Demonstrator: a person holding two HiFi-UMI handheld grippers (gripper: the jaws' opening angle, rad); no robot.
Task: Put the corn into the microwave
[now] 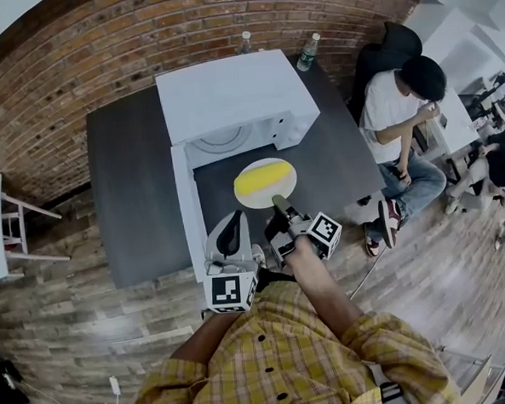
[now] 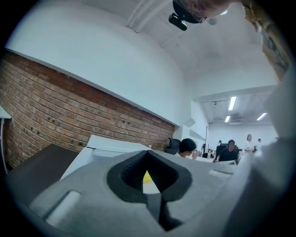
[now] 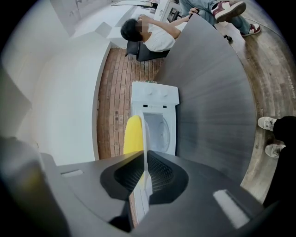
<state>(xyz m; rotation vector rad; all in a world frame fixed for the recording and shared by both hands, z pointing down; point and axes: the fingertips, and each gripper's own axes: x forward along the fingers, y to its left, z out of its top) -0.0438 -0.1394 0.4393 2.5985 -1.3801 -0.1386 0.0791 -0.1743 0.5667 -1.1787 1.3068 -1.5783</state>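
Note:
A yellow corn cob [image 1: 256,179] lies on a round white plate [image 1: 279,183], held just in front of the white microwave [image 1: 229,91]. The microwave's cavity [image 1: 226,139] is open and its door [image 1: 185,211] is swung out to the left. My right gripper [image 1: 278,202] is shut on the plate's near rim. In the right gripper view the plate [image 3: 145,139] runs edge-on between the pads, with the corn [image 3: 134,134] on its left face and the microwave [image 3: 157,121] beyond. My left gripper [image 1: 230,232] hovers by the door, shut and empty. The left gripper [image 2: 155,196] view shows its jaws meeting.
The microwave stands on a dark table [image 1: 132,187] against a brick wall [image 1: 73,63]. Two bottles [image 1: 308,52] stand behind it. A person in a white shirt [image 1: 396,111] sits at the table's right end. A white table and chair [image 1: 15,228] stand at the left.

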